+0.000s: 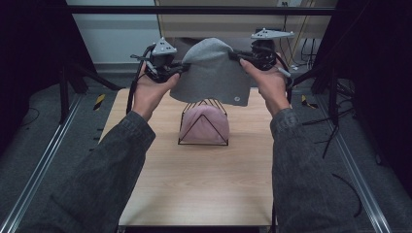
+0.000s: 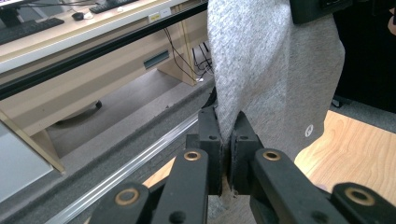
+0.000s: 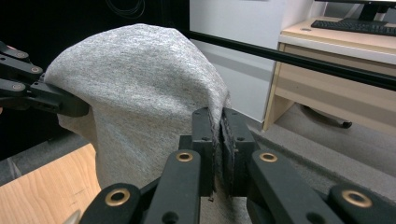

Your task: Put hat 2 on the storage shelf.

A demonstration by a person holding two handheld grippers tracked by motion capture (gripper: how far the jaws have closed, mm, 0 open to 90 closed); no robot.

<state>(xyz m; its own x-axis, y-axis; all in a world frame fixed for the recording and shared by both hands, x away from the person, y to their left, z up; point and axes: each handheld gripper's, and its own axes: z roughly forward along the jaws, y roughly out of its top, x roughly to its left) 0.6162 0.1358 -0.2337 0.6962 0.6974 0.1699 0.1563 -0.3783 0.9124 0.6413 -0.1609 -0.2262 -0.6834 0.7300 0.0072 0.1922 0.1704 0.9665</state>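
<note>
Above the surface (image 1: 194,184) in the high view, the grey beanie (image 1: 211,73) hangs stretched between left gripper (image 1: 183,68) and right gripper (image 1: 232,56), over the wire stand (image 1: 204,124) with a pink hat (image 1: 204,125). Risk: hem snagging the stand's wire peak, or tipping it. Free room on both sides; the surface's far edge sits close behind.
Left gripper view: jaws clamped on the beanie's edge (image 2: 261,70); thin bite, could slip.
Right gripper view: jaws closed on the opposite fold (image 3: 140,93), likewise shallow.
</note>
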